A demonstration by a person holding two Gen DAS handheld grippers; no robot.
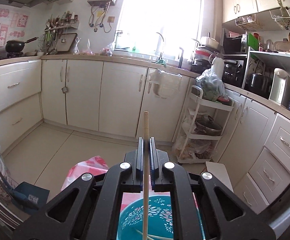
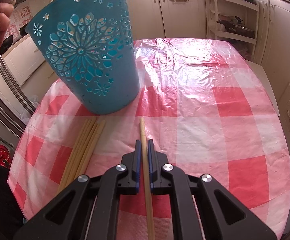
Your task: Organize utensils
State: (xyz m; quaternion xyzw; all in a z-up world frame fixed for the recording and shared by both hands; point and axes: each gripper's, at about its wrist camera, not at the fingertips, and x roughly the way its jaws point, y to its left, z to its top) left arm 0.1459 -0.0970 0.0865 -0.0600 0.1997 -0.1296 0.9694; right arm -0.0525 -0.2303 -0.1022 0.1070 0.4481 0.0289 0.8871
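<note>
Two tools, each pinching one chopstick: your left tool (image 1: 146,140) holds its chopstick (image 1: 146,124) above the teal basket (image 1: 145,218); your right tool (image 2: 144,142) clamps a stick (image 2: 143,128) pointing 12 o'clock, basket at 11 on the bench (image 2: 205,100).

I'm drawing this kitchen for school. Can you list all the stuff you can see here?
chopsticks on table: about five, pale wood, bundled left of the right gripper
held chopsticks: two, pale wood, one in each gripper
basket: one, teal with flower cutouts, on the table
tablecloth: one, pink and white check, covers table
cabinets: many, cream, along the walls
trolley: one, white, holds a pot and bags
kettle: one, silver, on the counter
left gripper: black, shut on a chopstick
right gripper: black, shut on a chopstick
</note>
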